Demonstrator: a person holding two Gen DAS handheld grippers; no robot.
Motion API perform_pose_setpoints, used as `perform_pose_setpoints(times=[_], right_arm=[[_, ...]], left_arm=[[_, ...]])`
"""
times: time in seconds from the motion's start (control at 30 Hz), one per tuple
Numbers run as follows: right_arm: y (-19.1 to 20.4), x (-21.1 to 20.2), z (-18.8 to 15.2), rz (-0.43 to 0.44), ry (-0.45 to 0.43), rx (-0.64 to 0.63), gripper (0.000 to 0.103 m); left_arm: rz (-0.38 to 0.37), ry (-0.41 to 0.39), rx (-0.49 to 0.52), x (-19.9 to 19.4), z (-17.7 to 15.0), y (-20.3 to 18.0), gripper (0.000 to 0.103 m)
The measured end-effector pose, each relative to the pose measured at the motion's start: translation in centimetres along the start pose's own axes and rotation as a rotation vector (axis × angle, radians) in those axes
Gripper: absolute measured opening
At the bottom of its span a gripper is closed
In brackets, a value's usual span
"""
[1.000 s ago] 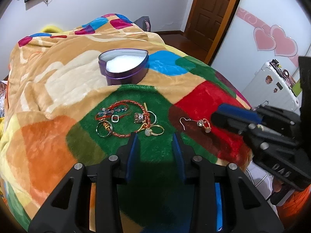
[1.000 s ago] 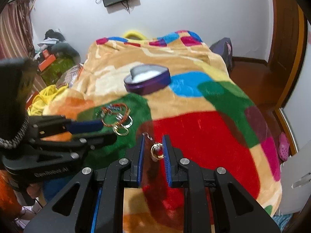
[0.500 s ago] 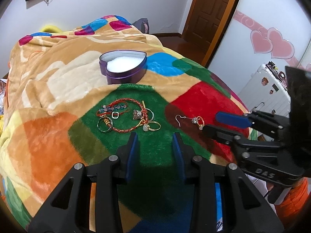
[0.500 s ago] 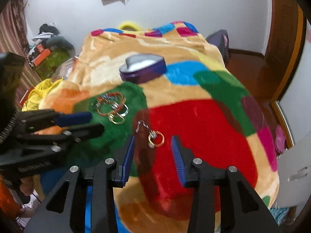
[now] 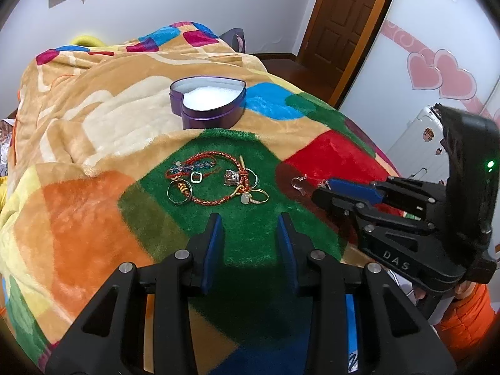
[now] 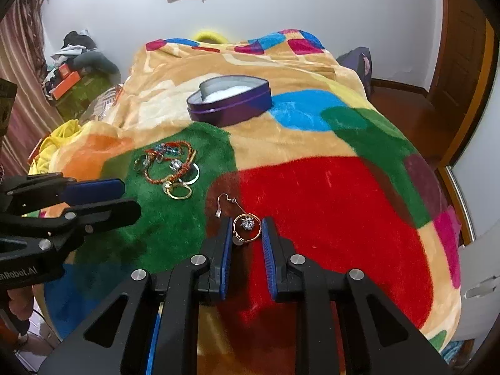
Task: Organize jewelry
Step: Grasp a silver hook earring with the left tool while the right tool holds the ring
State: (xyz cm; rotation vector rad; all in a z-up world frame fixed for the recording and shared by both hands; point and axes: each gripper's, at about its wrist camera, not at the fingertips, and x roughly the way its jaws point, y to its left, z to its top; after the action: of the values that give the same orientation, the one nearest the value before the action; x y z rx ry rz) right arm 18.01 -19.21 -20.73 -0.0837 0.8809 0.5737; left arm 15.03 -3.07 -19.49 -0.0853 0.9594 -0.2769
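Note:
A gold hoop earring (image 6: 246, 233) with a crystal charm lies on the red patch of the blanket, its wire hook (image 5: 297, 182) pointing away from me. My right gripper (image 6: 247, 228) is closing on the hoop, and both blue pads touch its rim. My left gripper (image 5: 250, 228) hovers open over the green patch with nothing between its fingers. Just beyond it is a pile of jewelry (image 5: 215, 181): a red cord bracelet, rings and beads. Farther back stands an open purple heart-shaped box (image 5: 207, 115) with a white lining.
A patchwork blanket (image 6: 328, 218) covers the bed and slopes away on all sides. To the right are a wooden door (image 5: 343, 22) and a white suitcase (image 5: 418, 143). Clothes and boxes (image 6: 72, 72) are piled at the far left.
The right gripper, shut on the earring a second ago, opened and left it on the red patch, then closed around the hoop again. The left gripper stayed still.

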Motion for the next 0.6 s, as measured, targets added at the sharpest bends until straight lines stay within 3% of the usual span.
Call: perform_pose_setpoints(times=[0.37, 0.6], right_arm=[[2.7, -3.3, 2.0, 0.011, -0.115, -0.067, 0.017], [1.8, -4.1, 1.8, -0.039, -0.138, -0.040, 0.017]], left_arm=[[-0.018, -0.020, 0.004, -0.9, -0.2, -0.2, 0.036], [-0.054, -0.011, 0.020, -0.4, 0.1, -1.0, 0.036]])
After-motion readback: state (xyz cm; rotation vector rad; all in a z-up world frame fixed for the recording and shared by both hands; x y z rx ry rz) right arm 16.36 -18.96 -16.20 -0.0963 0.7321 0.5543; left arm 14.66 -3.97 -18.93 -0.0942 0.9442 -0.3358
